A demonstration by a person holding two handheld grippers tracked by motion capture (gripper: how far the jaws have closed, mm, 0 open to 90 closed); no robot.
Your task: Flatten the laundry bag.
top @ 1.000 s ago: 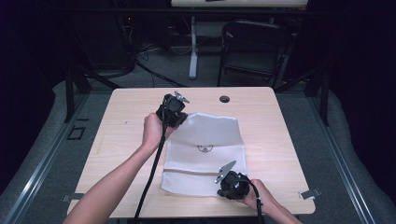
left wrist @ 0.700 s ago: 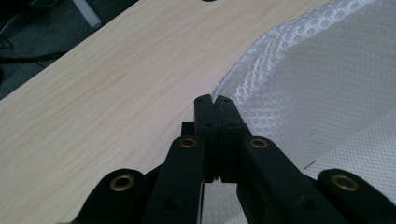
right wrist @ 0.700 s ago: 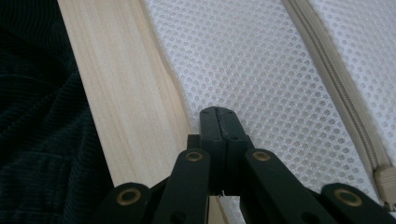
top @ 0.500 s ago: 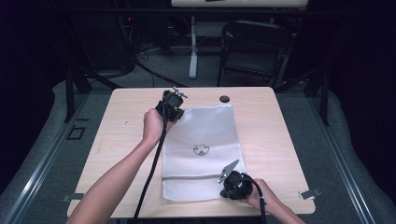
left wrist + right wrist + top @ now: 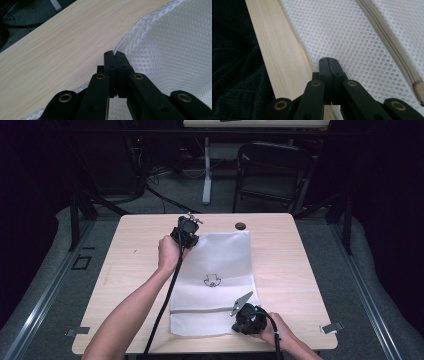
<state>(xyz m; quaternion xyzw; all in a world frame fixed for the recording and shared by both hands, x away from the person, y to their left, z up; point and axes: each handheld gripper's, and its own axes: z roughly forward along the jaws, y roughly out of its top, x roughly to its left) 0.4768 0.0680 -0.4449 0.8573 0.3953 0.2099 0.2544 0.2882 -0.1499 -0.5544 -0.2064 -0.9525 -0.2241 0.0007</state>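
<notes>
We hold the mesh bag (image 5: pixel 215 285) flat on the worktop (image 5: pixel 300 270), long axis 12 to 6: left tongs (image 5: pixel 186 231) clamp its 11 o'clock corner, right tongs (image 5: pixel 245 316) its 5 o'clock corner.

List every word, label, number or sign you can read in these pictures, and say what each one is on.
No readable words or numbers anywhere.
One sign: a small dark outline emblem printed near the middle of the white mesh bag; too small to tell what it depicts or whether it holds letters.
The bag's zipper, the table and the small black disc show no text.
</notes>
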